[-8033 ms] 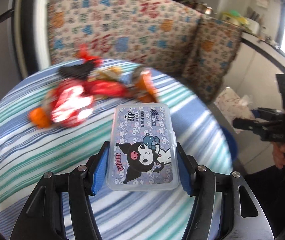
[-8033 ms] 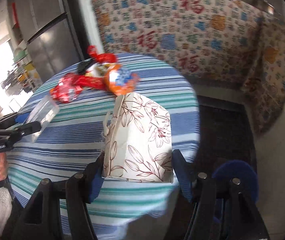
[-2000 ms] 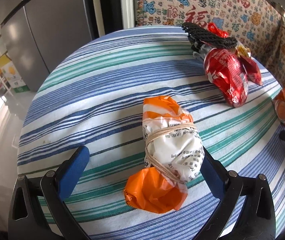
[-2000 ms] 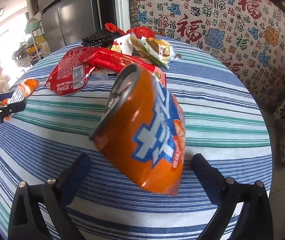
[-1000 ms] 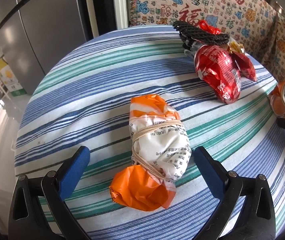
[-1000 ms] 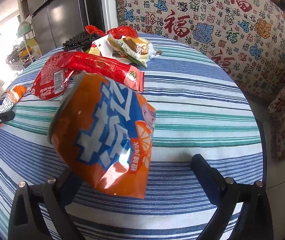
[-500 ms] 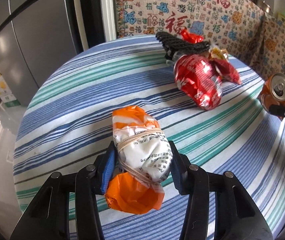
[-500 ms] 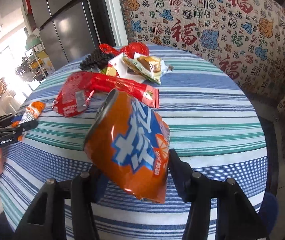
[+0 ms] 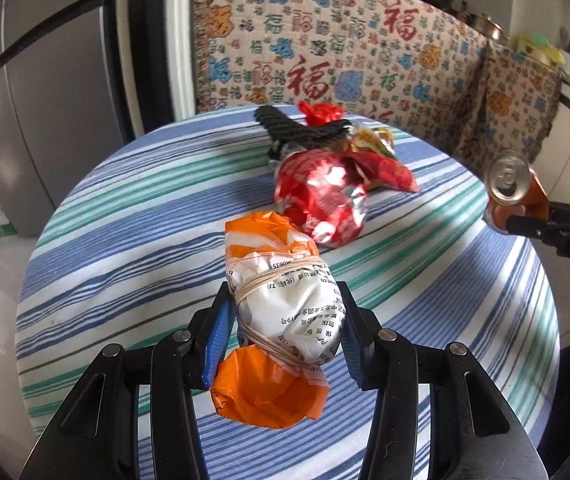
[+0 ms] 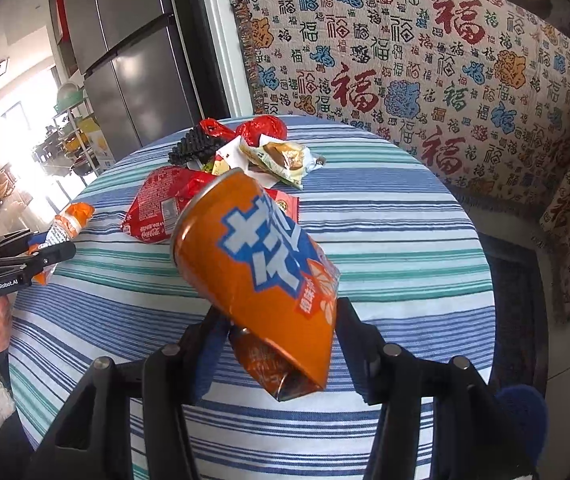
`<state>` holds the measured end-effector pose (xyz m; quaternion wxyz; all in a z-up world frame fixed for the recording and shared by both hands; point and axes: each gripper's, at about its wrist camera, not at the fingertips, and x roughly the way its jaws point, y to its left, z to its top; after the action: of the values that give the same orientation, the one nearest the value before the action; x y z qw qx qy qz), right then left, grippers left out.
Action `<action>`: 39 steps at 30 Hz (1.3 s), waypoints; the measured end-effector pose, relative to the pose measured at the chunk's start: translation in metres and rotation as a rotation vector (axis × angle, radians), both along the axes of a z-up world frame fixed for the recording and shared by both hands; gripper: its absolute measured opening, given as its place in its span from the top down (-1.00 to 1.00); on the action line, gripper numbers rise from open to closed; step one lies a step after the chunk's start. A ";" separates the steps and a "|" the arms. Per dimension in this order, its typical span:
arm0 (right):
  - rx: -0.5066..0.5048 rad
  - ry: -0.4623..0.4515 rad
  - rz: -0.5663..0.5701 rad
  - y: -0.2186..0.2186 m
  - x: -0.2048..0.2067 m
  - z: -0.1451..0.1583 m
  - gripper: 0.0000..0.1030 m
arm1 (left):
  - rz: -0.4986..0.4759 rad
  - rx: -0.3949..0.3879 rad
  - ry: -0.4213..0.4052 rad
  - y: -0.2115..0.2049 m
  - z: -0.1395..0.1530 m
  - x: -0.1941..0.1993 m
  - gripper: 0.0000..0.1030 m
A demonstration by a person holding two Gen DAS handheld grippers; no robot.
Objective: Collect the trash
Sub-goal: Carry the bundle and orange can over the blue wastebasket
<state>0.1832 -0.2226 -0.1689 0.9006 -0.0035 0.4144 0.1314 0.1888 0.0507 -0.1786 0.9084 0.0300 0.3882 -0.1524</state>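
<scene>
My left gripper is shut on an orange and white wrapped packet bound with a rubber band, held above the striped round table. My right gripper is shut on a crushed orange soda can, tilted, lifted over the table. That can also shows at the right of the left wrist view. The packet shows at the left of the right wrist view. A pile of trash lies at the table's far side: a red crumpled wrapper, a black netted piece and a snack wrapper.
A sofa with a patterned cover stands behind the table. A steel fridge is at the back left. A blue round object lies on the floor at the lower right.
Both grippers closed from wide open, the left on the packet and the right on the can, and both have lifted their loads off the table.
</scene>
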 end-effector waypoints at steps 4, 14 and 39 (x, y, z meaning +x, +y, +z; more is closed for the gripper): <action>-0.010 0.056 0.020 -0.001 0.002 -0.019 -0.01 | -0.024 0.016 0.009 -0.013 -0.004 0.002 0.04; -0.078 0.009 0.039 0.013 0.004 -0.027 0.00 | -0.049 0.035 0.022 -0.022 -0.009 0.004 0.04; 0.064 -0.045 -0.063 -0.021 -0.016 0.010 0.73 | -0.128 -0.050 0.020 -0.047 0.011 -0.011 0.04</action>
<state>0.1673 -0.2434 -0.1591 0.9131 0.0351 0.3894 0.1161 0.1782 0.0034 -0.1677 0.8934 0.0306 0.3905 -0.2202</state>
